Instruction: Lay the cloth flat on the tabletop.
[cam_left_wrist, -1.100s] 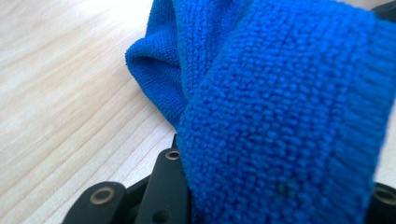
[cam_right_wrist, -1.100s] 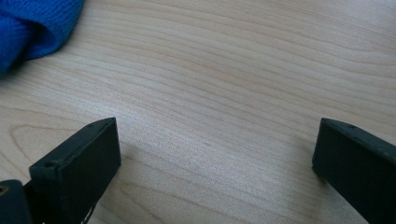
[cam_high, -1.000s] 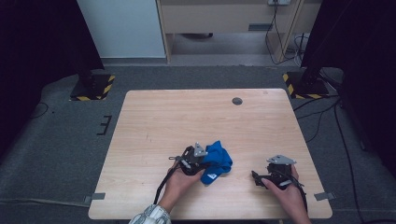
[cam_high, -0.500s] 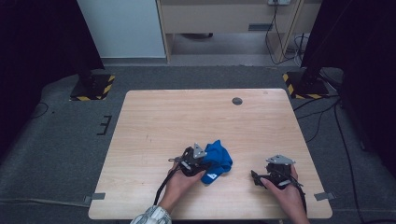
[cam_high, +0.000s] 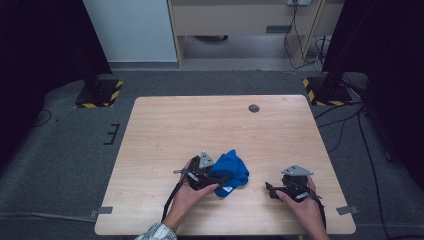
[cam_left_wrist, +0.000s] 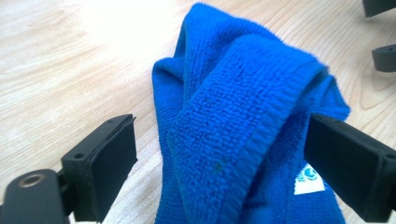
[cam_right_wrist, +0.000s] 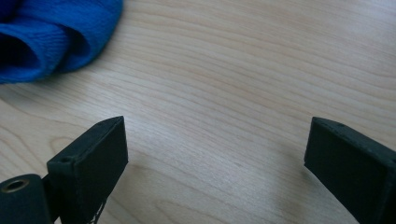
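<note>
From the high view, the light wooden table (cam_high: 165, 125) carries a crumpled bright blue terry cloth (cam_high: 231, 172) near its front edge, a little left of centre. The left gripper (cam_high: 216, 179), held in the person's left hand (cam_high: 186, 196), sits right against the cloth's left side, its grey three-cornered plate up top. Over on the right, the right gripper (cam_high: 270, 189) rests in the person's right hand (cam_high: 302, 205), well apart from the cloth, pointing back toward it. A small dark round disc (cam_high: 254, 108) lies far up the table near the back edge.

Switching to the left gripper view: the jaws have just been opening, and now they stand spread wide. The blue cloth (cam_left_wrist: 243, 135) bunches up between them, a thick folded ridge rising in the middle and a small white label low on the right. The left jaw stands clear of the fabric; the right one sits very close to it, possibly brushing the edge, though the angle makes that hard to judge. No pinch on the cloth either way.

On to the right gripper view: the jaws gape wide over bare wood, nothing between them. The blue cloth (cam_right_wrist: 51, 37) peeks in at the top left corner, lying flat on the table (cam_right_wrist: 243, 93).
</note>
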